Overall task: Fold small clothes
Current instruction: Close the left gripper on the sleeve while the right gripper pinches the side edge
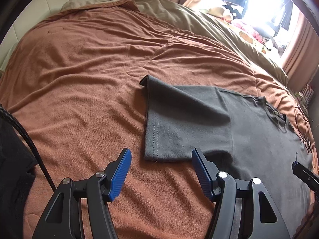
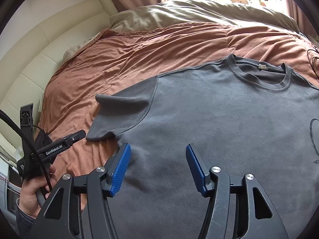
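A: Your left gripper (image 1: pixel 161 171) and right gripper (image 2: pixel 158 168), jaws?
B: Both were released, gripping nothing, over the grey T-shirt (image 2: pixel 229 119).
A: Progress?
B: Shirt lay flat, unfolded, on the bed (image 1: pixel 79 69). You'd every fold left, I'd judge.

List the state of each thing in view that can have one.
grey T-shirt: spread flat, front up, unfolded
sleeve: lying out to the side, far corner curled up
left gripper: open, empty
right gripper: open, empty, over the shirt
brown blanket: wrinkled
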Demonstrator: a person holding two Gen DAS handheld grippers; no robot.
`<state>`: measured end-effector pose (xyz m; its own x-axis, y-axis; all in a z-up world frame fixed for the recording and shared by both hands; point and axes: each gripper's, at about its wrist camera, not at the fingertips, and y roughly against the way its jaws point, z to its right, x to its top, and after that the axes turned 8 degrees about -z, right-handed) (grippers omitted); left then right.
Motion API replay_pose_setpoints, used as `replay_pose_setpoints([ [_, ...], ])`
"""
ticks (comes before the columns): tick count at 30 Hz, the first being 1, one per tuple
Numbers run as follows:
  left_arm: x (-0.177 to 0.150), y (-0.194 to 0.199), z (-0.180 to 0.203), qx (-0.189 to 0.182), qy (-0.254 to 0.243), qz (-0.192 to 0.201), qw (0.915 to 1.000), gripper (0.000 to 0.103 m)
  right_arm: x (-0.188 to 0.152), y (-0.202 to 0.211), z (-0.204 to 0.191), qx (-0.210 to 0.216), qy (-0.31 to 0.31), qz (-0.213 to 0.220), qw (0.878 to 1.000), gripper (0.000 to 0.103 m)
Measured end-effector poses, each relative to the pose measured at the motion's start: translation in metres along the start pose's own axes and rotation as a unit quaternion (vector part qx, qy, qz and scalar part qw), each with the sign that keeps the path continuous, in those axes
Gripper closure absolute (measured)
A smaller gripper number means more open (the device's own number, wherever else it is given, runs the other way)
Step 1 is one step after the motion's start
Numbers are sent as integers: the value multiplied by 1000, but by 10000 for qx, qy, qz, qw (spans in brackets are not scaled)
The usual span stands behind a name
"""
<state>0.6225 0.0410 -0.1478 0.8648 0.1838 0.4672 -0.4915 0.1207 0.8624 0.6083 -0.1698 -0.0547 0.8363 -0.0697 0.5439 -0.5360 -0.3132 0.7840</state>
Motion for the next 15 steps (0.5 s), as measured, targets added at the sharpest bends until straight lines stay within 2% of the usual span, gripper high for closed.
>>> replay_pose_setpoints([
  [7,5,-32,-2,96,87,-243,9996,38,13,-24,-1,98,-144,-164,9997,57],
  [9,3,-40,-4,76,121,-322,9994,51,15,-28,0,174,-202,-194,9995,58],
  [10,2,-43,-5,6,164,-401,9991,64,15,-30,-1,203,-221,-204,9993,59],
  [11,0,-43,-6,-2,205,-386,9990,69,16,-32,-1,237,-234,-219,9992,61],
  [12,-1,-40,-7,-17,226,-308,9993,76,17,-35,-2,271,-244,-231,9991,65],
  [13,-2,-39,-8,-161,246,-325,9990,89,17,-38,-2,323,-257,-251,9988,71],
  [15,-2,-34,-9,-338,321,-345,9983,92,19,-45,-2,452,-312,-311,9980,79],
])
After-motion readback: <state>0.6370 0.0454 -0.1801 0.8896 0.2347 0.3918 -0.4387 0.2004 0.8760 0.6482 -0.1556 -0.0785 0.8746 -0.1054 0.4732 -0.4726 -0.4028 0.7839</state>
